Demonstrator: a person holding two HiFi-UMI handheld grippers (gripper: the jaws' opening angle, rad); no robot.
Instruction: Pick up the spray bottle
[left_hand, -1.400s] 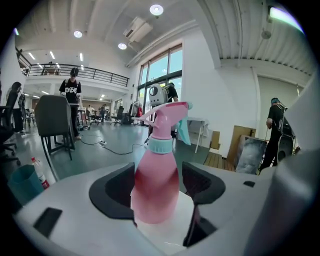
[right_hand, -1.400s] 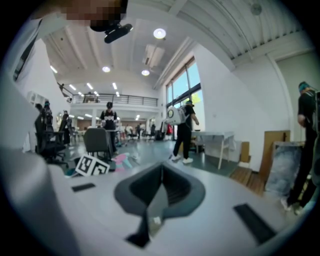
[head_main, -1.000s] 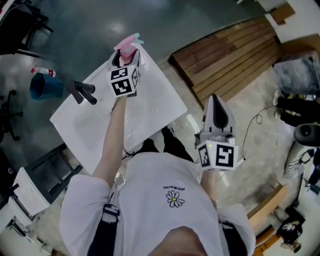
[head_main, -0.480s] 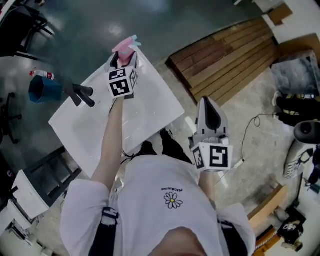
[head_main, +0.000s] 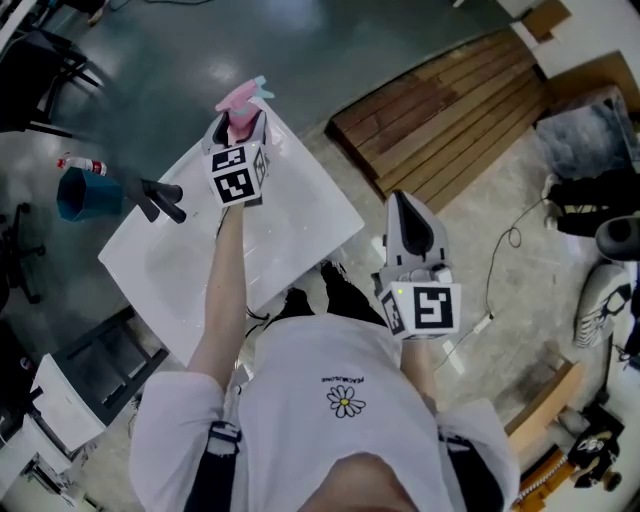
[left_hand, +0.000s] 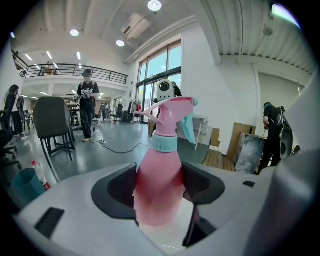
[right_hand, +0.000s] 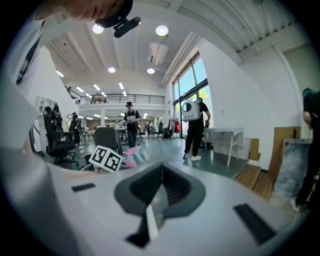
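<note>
Spray bottle (head_main: 238, 98) upright, upper left of head view, at far corner of white table (head_main: 300, 215). Left gripper (head_main: 240, 125) clamped on pink belly below teal collar. Right gripper (head_main: 408, 225) closed, empty, lower right. Bottle likely light, smooth, squeezable plastic; belly grip seems soundest.

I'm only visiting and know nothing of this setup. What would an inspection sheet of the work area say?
Surface: white table, rectangular.
Job's things: pink spray bottle, upright near the table's far corner.
Clutter: black object at the table's left edge.
Grippers: left gripper shut on the spray bottle; right gripper shut, empty, beside the table.
Cables: thin cable on the floor, right side.
Surroundings: blue bucket, wooden platform.
</note>
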